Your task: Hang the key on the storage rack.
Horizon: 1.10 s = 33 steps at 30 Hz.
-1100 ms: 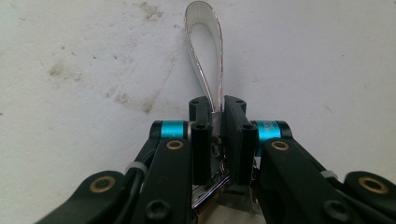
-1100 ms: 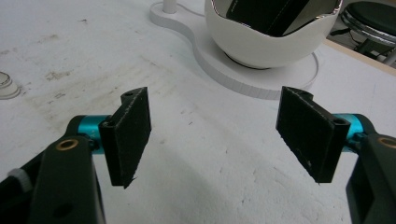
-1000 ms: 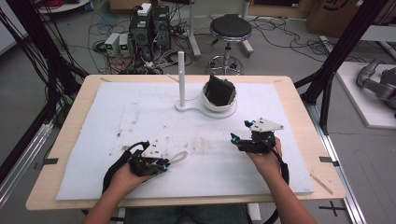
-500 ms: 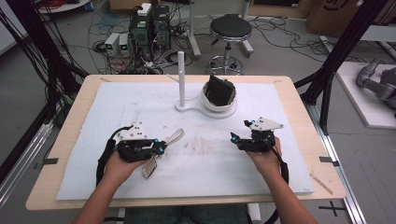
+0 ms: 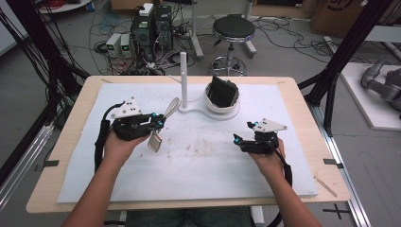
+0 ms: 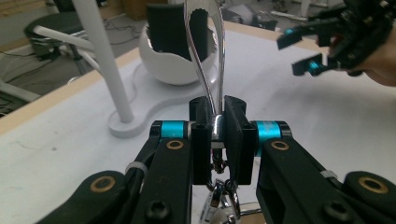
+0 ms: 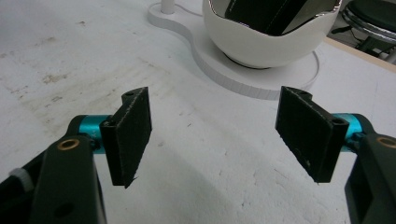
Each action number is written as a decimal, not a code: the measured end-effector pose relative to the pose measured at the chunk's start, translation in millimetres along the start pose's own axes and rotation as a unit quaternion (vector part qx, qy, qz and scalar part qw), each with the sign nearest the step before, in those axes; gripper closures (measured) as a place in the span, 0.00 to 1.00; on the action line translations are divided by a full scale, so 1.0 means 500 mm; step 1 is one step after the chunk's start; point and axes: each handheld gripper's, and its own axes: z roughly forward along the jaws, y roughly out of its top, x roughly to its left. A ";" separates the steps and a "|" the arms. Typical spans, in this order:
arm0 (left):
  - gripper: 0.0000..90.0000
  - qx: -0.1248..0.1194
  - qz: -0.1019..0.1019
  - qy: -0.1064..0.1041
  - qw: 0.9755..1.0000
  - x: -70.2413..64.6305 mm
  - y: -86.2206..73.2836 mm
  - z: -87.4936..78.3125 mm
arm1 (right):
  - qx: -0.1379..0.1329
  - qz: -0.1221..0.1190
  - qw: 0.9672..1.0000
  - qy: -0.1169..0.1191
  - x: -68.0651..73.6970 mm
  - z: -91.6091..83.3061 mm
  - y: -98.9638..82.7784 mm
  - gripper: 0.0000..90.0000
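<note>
Since the earlier frame, left tongs (image 5: 161, 124) rise, clenched on the keyring (image 6: 208, 56). Right tongs (image 5: 238, 140) rest released. Next: hook it over the white post (image 5: 183, 78).

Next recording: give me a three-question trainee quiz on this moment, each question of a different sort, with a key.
1. True or false: the left tongs are shut on a metal key ring loop.
2. Which thing sits in the white bowl? A) a black wallet B) a red ball C) a spoon
3. Fill in: the right tongs are ____, with nothing between the pads.

Key:
1. True. The left gripper view shows the loop pinched between the pads, and a small tag dangles below it in the high view.
2. A.
3. Open. They hover over the white mat, apart from the white stand.
</note>
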 end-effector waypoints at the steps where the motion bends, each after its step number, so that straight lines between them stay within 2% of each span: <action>1: 0.90 -0.002 -0.002 0.006 1.000 0.004 0.005 0.000 | -0.001 0.000 1.000 0.000 0.000 0.000 0.000 0.30; 10: 0.90 0.000 0.000 0.047 0.999 0.031 0.042 0.010 | -0.002 -0.003 1.000 0.003 0.001 0.006 0.002 0.30; 15: 0.90 -0.007 -0.003 0.056 0.998 0.043 0.070 0.024 | -0.001 -0.005 1.000 0.005 0.003 0.007 0.003 0.30; 26: 0.90 0.028 0.039 0.083 0.995 0.051 0.138 0.080 | -0.002 -0.003 1.000 0.005 0.004 0.006 0.004 0.30; 33: 0.90 0.043 0.044 0.093 0.994 0.058 0.157 0.110 | -0.002 -0.002 1.000 0.007 0.002 0.007 0.004 0.30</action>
